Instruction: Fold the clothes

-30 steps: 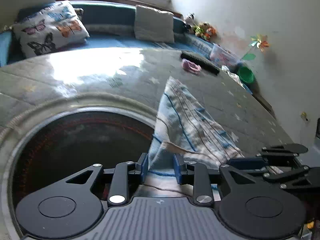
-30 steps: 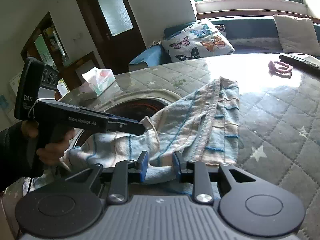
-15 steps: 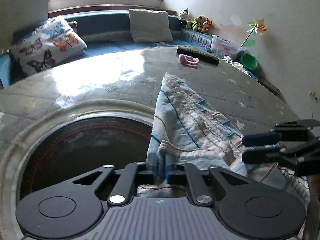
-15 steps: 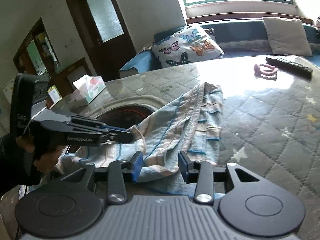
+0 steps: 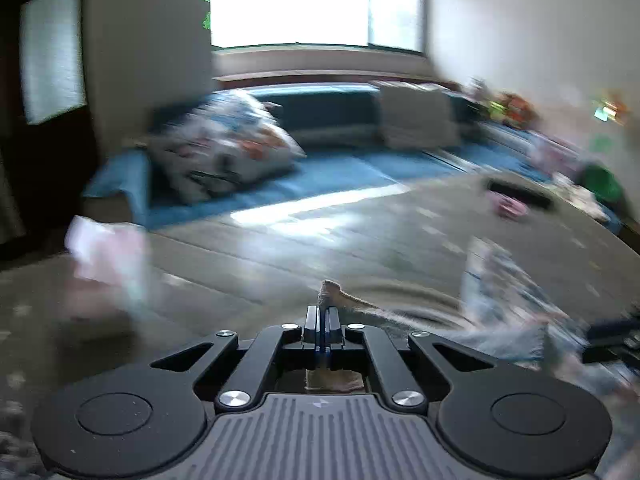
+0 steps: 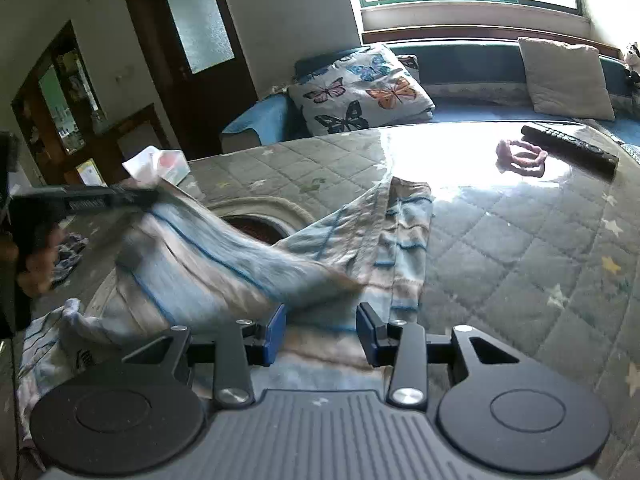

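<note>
I've got the left gripper pinched tight on a corner of the striped garment, lifting it off the quilted table prob. to spread it for a fold, w/ the right gripper spread wide, low over the near hem, holding nothing.

Left wrist view motion-blurred; striped cloth smeared; cloth's near end hidden behind right gripper body.
</note>
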{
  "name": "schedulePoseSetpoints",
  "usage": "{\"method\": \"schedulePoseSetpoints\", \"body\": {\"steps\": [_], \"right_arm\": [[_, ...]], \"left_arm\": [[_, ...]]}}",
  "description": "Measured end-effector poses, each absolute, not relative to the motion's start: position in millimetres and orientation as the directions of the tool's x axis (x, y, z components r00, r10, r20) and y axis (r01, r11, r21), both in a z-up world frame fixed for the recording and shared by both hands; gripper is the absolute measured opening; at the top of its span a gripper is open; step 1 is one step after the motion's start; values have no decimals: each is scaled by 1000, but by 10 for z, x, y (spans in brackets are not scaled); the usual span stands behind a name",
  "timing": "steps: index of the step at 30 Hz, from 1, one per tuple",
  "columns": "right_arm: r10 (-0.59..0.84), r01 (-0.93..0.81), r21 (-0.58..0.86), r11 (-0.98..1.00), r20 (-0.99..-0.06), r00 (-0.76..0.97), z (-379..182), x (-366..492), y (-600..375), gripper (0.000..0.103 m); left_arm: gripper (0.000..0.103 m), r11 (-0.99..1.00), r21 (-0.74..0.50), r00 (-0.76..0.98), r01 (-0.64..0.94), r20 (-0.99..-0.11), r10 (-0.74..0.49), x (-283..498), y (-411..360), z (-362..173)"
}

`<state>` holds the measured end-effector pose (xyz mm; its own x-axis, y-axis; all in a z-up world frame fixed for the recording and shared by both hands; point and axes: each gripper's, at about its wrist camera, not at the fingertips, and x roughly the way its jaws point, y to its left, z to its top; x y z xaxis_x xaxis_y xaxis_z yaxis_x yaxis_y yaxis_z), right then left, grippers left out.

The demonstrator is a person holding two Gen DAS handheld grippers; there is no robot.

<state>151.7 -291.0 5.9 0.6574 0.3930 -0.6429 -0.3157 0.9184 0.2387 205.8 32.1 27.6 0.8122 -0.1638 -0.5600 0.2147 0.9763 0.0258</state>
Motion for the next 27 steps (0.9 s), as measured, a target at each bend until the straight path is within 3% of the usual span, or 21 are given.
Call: {"method": "schedulePoseSetpoints", "body": {"steps": [8,18,20,22,23,27], "right_arm": [[327,-298,164,940,-680,656,-28,2022,-2771,39],[198,-186,93,978,-695,692,-206,2739,-2723,39],[199,-197,83,977,-691,695,-230,2839,-2702,35],[191,-205,63,977,-690,699,-234,2922,-2650,14],[198,-213,64,975,-688,698,-233,2960,-2623,11],[181,-219,30,975,-674,716,-266,3065,-2479,12]], "left_arm": [[2,992,126,840,-29,-535,93,2375,953,245],[2,980,192,807,-52,-570,155,2455,1188,-4],[2,975,214,807,-52,-567,168,2450,1203,-15],[2,972,226,807,-56,-563,177,2457,1247,-23],[2,971,232,809,-61,-559,184,2465,1278,-35],[2,962,261,802,-83,-556,220,2519,1333,-97]]}}
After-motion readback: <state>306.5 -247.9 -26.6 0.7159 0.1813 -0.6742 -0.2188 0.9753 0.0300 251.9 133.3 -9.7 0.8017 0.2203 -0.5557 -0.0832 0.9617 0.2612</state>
